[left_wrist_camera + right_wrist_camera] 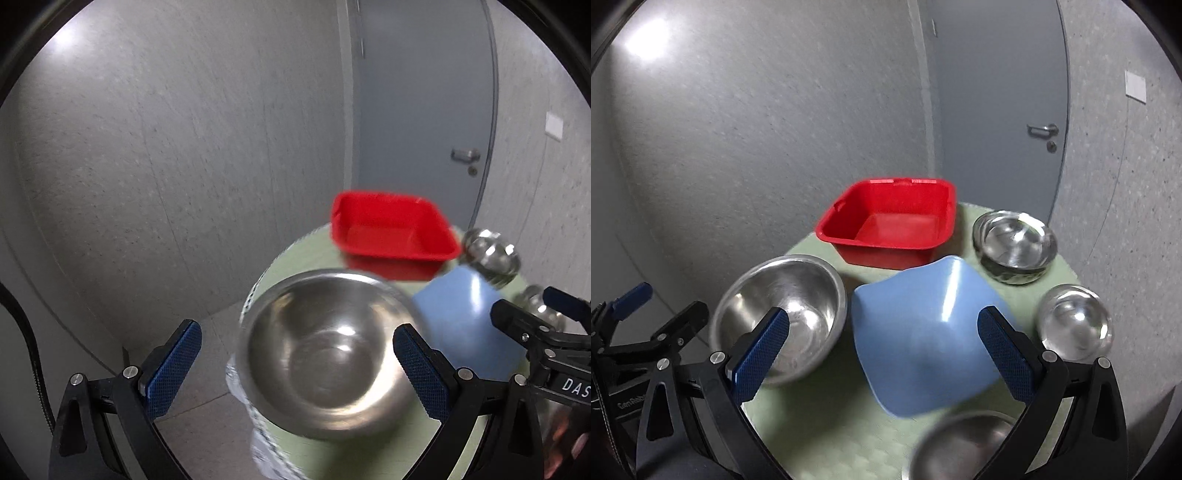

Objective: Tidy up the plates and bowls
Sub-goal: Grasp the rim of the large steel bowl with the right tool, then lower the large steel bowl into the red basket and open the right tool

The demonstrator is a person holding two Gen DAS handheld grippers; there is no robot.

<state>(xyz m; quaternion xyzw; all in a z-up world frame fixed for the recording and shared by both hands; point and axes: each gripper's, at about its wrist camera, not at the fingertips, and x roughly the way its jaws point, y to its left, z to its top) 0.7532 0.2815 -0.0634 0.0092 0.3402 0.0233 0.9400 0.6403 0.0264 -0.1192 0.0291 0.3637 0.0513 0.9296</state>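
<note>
Nearest my left lens is the large steel bowl (325, 354), upright and blurred, sitting between my left claw (297, 365) fingers, which stand wide apart and touch nothing; the bowl's rim lies close to the right pad (421, 373) and leaves clear room on the left pad's side. It rests near the left edge of the round table under a pale green cloth (820, 417), whose lacy hem hangs over the drop to the floor just below the bowl.

My right claw (886, 354) is also spread open, gripping nothing, with the blue plastic bowl (923, 339) tilted between and beyond its fingers; the right pad (1004, 354) overlaps the bowl's edge in view, but I cannot tell whether it touches.

Behind the blue bowl sits the red square tub (890, 225), empty, near the far edge of the table. To its right stands a steel bowl stack (1015, 245), though I cannot count the pieces. Nearer on the right is 1 small steel bowl (1075, 325), close to the table's right edge. A 4th steel rim (960, 446) shows at the bottom, blurred, just beside the blue bowl. Narrow strips of cloth separate the vessels. A grey door (997, 110) stands behind the table.
</note>
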